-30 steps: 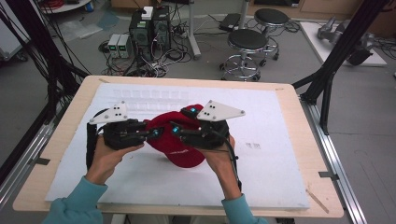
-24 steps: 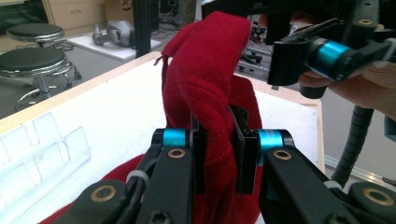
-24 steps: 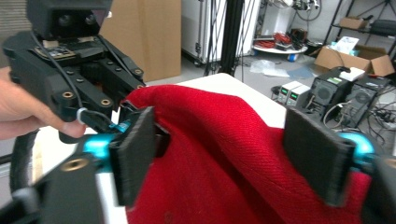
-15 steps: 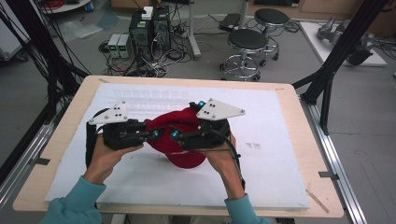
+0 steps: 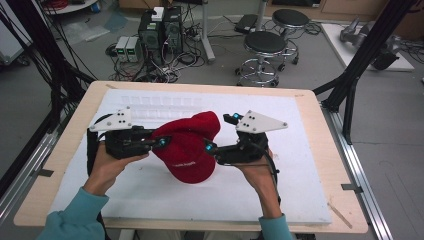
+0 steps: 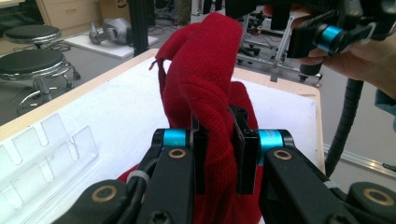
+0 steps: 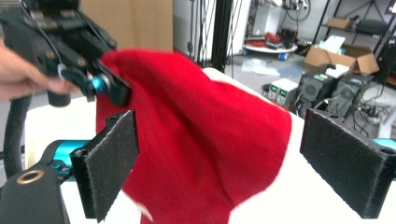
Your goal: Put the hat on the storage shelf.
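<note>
A red knit hat (image 5: 192,145) is held up above the white mat (image 5: 280,190) between both hands. My left gripper (image 5: 162,142) is shut on the hat's left side. In the left gripper view the pads pinch a fold of the hat (image 6: 205,84) at the left gripper (image 6: 219,149). My right gripper (image 5: 207,147) is at the hat's right edge; its jaws have just been opening. In the right gripper view the right gripper (image 7: 229,158) stands wide open, and the hat (image 7: 201,140) hangs in front of the pads, clear of both. The left gripper (image 7: 100,84) grips the hat's far side.
The mat lies on a wooden table (image 5: 312,115). A clear plastic rack (image 5: 150,100) sits at the mat's far left edge. Behind the table are stools (image 5: 267,45), computer cases (image 5: 160,30) and cables. Black frame posts (image 5: 360,60) stand at both sides.
The right gripper has let go of the hat, opened wide and drawn back to the right. The left gripper still holds the hat and has stayed in place.
</note>
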The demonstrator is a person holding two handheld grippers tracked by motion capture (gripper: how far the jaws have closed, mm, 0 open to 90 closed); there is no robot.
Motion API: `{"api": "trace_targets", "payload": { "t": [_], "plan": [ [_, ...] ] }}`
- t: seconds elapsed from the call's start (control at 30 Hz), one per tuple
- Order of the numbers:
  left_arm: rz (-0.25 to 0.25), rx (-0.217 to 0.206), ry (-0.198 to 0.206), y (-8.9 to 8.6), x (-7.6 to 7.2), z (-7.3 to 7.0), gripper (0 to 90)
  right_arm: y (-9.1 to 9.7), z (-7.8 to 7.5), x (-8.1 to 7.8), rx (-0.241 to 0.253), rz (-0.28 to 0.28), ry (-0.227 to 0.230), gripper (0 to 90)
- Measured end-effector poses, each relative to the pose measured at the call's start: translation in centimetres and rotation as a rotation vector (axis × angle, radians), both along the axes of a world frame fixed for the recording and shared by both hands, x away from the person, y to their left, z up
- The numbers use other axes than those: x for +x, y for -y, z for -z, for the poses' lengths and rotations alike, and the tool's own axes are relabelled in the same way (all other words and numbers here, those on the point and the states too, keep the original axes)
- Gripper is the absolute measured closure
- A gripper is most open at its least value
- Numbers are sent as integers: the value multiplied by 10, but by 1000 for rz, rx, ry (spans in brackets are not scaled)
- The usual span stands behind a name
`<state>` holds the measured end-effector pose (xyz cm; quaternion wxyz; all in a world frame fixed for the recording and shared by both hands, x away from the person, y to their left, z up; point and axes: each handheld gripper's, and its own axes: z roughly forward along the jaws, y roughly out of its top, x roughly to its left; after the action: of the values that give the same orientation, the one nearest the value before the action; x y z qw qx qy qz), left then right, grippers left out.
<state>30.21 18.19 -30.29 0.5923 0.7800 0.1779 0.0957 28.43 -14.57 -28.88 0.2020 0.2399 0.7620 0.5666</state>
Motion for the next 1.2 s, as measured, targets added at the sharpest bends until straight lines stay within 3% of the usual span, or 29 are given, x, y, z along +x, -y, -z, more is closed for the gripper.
{"api": "trace_targets", "payload": {
  "t": [0.23, 0.4, 0.43, 0.9, 1.2],
  "plan": [
    [12, 8, -3, -2, 0, 0, 814, 16, 25, 2, -20, -11, -69, 109],
    [7, 7, -11, -4, 0, 0, 814, 20, 37, 4, -30, -21, -91, 111],
    [8, 7, -12, -4, 0, 0, 814, 19, 41, 5, -47, -28, -113, 111],
    [42, 12, -10, -7, -2, 0, 813, 11, 66, 17, -83, -103, -165, 115],
    [50, 8, -13, -10, -2, 1, 813, 1, 74, 24, -129, -182, -242, 255]
  ]
}}
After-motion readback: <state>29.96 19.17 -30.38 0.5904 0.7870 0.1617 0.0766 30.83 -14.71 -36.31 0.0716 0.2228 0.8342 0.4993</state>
